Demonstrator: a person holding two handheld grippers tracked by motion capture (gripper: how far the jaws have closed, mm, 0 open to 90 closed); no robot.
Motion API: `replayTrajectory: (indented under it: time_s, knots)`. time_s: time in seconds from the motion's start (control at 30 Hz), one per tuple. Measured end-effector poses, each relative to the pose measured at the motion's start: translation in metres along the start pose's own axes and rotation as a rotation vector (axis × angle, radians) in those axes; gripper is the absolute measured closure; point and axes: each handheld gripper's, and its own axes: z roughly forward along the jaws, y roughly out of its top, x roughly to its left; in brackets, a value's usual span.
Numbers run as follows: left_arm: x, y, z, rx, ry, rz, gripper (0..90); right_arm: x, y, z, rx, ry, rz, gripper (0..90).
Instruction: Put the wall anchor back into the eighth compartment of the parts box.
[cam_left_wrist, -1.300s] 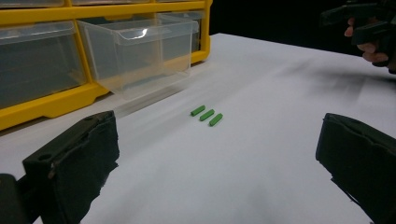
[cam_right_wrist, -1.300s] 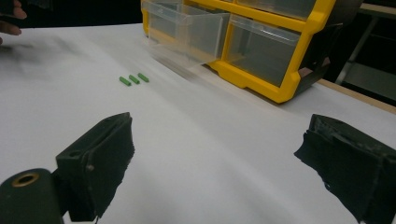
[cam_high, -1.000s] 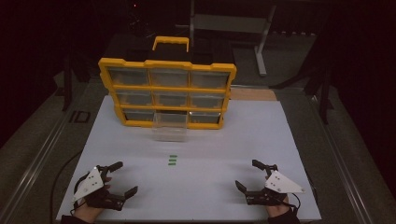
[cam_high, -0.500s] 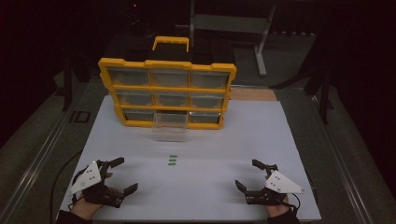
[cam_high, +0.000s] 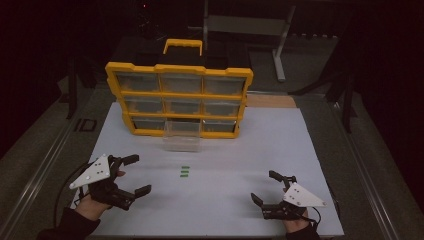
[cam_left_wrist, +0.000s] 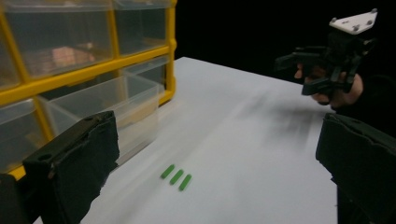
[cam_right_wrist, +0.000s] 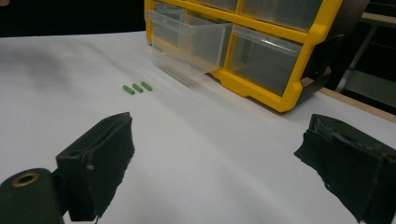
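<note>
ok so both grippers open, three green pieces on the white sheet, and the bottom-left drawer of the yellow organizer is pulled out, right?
Wrong drawer. The pulled-out clear drawer is the bottom-middle one of the yellow organizer, not bottom-left; the high view shows it. The rest holds: left gripper and right gripper are open, and three green pieces lie on the white sheet.

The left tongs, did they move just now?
Yes. The left tongs slid a little forward, toward the three green pieces and the yellow drawer box.

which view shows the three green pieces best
The left gripper view: the green pieces lie close and clearly separate, side by side. The right gripper view shows them farther off; the high view shows tiny green marks.
</note>
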Motion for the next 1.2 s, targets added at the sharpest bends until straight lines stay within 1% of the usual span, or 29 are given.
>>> replayTrajectory:
  time_s: [0.03, 0.07, 0.1, 0.17, 0.2, 0.23, 0.27, 0.3, 0.33, 0.37, 0.4, 0.43, 0.47, 0.5, 0.53, 0.57, 0.6, 0.63, 0.67, 0.77, 0.83, 0.87, 0.93, 0.97, 1.03, 1.13, 1.2]
  knots:
    - [0.0, 0.005, 0.005, 0.006, -0.019, 0.008, 0.0, 0.0, 0.0, 0.0, -0.003, 0.003, 0.001, 8.7]
    - [0.0, 0.005, 0.005, 0.006, -0.019, 0.008, 0.0, 0.0, 0.0, 0.0, -0.003, 0.003, 0.001, 8.6]
    - [0.001, 0.009, 0.011, 0.023, -0.034, 0.02, 0.0, 0.0, 0.0, 0.001, -0.002, 0.005, 0.004, 8.7]
    - [0.003, 0.012, 0.018, 0.033, -0.046, 0.033, 0.0, 0.0, 0.0, 0.001, -0.001, 0.007, 0.006, 8.7]
    - [0.003, 0.012, 0.018, 0.033, -0.046, 0.033, 0.0, 0.0, 0.0, 0.001, -0.001, 0.007, 0.006, 8.7]
    - [0.005, 0.014, 0.025, 0.04, -0.065, 0.026, 0.0, 0.0, 0.0, 0.001, -0.001, 0.007, 0.005, 8.7]
    - [0.005, 0.014, 0.025, 0.04, -0.065, 0.026, 0.0, 0.0, 0.0, 0.001, -0.001, 0.007, 0.005, 8.7]
    - [0.008, 0.014, 0.032, 0.041, -0.082, 0.03, 0.0, 0.0, 0.0, 0.0, -0.001, 0.008, 0.007, 8.7]
    - [0.008, 0.014, 0.032, 0.041, -0.082, 0.03, 0.0, 0.0, 0.0, 0.0, -0.001, 0.008, 0.007, 8.7]
    - [0.011, 0.013, 0.04, 0.057, -0.102, 0.03, 0.0, 0.0, 0.0, 0.0, 0.001, 0.009, 0.011, 8.7]
    - [0.011, 0.013, 0.04, 0.057, -0.102, 0.03, 0.0, 0.0, 0.0, 0.0, 0.001, 0.009, 0.011, 8.7]
    - [0.012, 0.012, 0.049, 0.077, -0.114, 0.043, 0.0, -0.001, -0.001, 0.0, 0.002, 0.011, 0.012, 8.7]
    - [0.012, 0.012, 0.049, 0.077, -0.114, 0.043, 0.0, -0.001, -0.001, 0.0, 0.002, 0.011, 0.012, 8.7]
    - [0.014, 0.011, 0.056, 0.092, -0.12, 0.055, 0.0, -0.001, -0.001, 0.001, 0.003, 0.013, 0.015, 8.7]
    - [0.014, 0.011, 0.056, 0.092, -0.12, 0.055, 0.0, -0.001, -0.001, 0.001, 0.003, 0.013, 0.015, 8.7]
    - [0.017, 0.011, 0.063, 0.095, -0.137, 0.054, 0.9, -0.001, -0.001, 0.001, 0.004, 0.016, 0.015, 8.7]
    - [0.017, 0.011, 0.063, 0.095, -0.137, 0.054, 3.0, -0.001, -0.001, 0.001, 0.004, 0.016, 0.015, 8.7]
    - [0.018, 0.011, 0.066, 0.096, -0.137, 0.052, 3.0, -0.001, -0.001, 0.001, 0.005, 0.016, 0.017, 8.7]
    - [0.02, 0.01, 0.073, 0.106, -0.144, 0.055, 3.2, -0.001, -0.001, 0.001, 0.005, 0.016, 0.016, 8.7]
    - [0.024, 0.008, 0.084, 0.126, -0.152, 0.047, 4.5, 0.0, -0.001, 0.001, 0.005, 0.018, 0.014, 8.7]
    - [0.025, 0.007, 0.086, 0.134, -0.156, 0.047, 6.6, -0.001, -0.001, 0.001, 0.006, 0.02, 0.013, 8.7]
    - [0.027, 0.004, 0.092, 0.149, -0.161, 0.043, 6.6, -0.001, -0.001, 0.001, 0.007, 0.019, 0.015, 8.7]
    - [0.029, -0.001, 0.098, 0.172, -0.157, 0.047, 9.7, -0.001, -0.002, 0.001, 0.007, 0.021, 0.017, 8.7]
    - [0.03, -0.003, 0.1, 0.179, -0.158, 0.043, 10.9, -0.001, -0.001, 0.001, 0.006, 0.022, 0.017, 8.7]
    - [0.033, -0.007, 0.105, 0.196, -0.144, 0.036, 13.8, -0.001, -0.001, 0.001, 0.005, 0.02, 0.014, 8.7]
    - [0.036, -0.013, 0.111, 0.223, -0.134, 0.028, 14.7, -0.001, -0.001, 0.001, 0.006, 0.022, 0.016, 8.7]
    - [0.038, -0.015, 0.115, 0.248, -0.119, 0.019, 18.3, -0.001, -0.002, 0.001, 0.006, 0.023, 0.017, 8.7]
